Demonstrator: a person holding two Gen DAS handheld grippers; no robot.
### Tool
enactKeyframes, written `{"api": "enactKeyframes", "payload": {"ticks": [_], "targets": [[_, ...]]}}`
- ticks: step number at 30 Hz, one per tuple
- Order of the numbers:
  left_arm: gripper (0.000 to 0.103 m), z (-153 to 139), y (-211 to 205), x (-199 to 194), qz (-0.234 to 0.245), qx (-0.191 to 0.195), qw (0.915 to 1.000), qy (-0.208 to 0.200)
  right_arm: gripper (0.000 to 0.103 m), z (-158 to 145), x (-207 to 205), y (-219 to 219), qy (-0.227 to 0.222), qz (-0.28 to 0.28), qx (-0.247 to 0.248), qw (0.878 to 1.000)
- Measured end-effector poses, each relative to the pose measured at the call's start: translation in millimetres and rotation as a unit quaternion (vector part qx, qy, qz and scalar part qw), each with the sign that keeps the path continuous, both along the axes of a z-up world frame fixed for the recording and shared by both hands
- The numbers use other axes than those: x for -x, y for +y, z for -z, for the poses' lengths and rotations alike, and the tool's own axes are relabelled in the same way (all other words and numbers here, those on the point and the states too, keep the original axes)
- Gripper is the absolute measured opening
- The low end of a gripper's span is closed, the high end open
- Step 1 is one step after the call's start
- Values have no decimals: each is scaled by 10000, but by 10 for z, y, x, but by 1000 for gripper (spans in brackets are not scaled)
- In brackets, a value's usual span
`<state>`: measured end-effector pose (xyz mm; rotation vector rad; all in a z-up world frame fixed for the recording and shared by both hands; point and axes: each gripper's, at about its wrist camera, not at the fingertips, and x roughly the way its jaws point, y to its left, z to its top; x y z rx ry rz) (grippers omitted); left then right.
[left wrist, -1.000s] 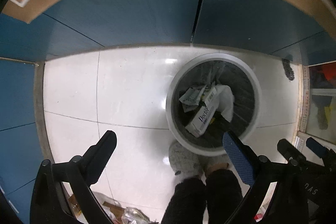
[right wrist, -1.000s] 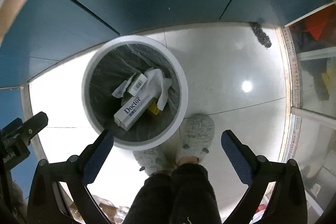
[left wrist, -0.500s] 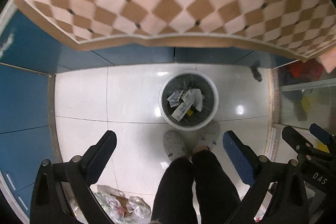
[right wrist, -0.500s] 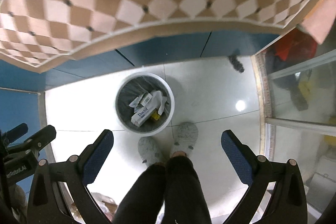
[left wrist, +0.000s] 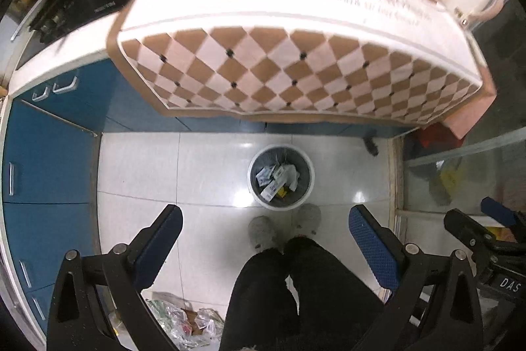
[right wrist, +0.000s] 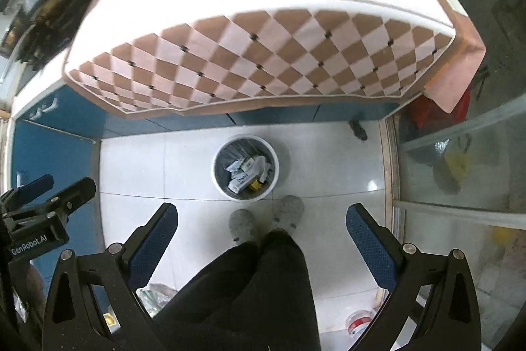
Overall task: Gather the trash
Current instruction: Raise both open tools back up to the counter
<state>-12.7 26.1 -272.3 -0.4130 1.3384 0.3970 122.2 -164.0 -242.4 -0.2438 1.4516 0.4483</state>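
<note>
Both claws are wide and hold nothing — the left gripper (left wrist: 264,231) and the right gripper (right wrist: 261,221) hang high above the white floor. The trash bin (left wrist: 281,178) stands on the floor just beyond the person's slippers (right wrist: 243,224), with a white box (right wrist: 242,180) and papers inside. The checkered tablecloth (left wrist: 296,68) hangs over the far table edge.

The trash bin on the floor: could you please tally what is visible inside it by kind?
In the trash bin:
White "Doctor" box: 1
Small printed packets: 2
White crumpled paper: 1
Yellow scrap: 1
Total: 5
</note>
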Motion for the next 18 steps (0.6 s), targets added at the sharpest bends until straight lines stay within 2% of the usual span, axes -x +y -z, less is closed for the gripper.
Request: {"api": "enactKeyframes", "payload": {"ticks": [4,8,10,13,18], "targets": [[103,-296,61,-37,-80,-342,9990,-269,103,-273,-28,-6,60,125,-373,9992],[103,-512,228,-318,-243,-769,9947,-634,103,-431,-242,45,104,372,-837,9957],[103,-625,357,-588,-346,-1036,9903,-861,103,-494,-495,90,87,560,-1099,9923],[103,-694,538,-1033,-501,-1179,9863,-1040,103,-569,-966,134,-32,804,-1269,9886],[103,-540,857,-2041,-746,-1145,9873,-814,103,-367,-2103,152,-138,1381,-1359,9809]]}}
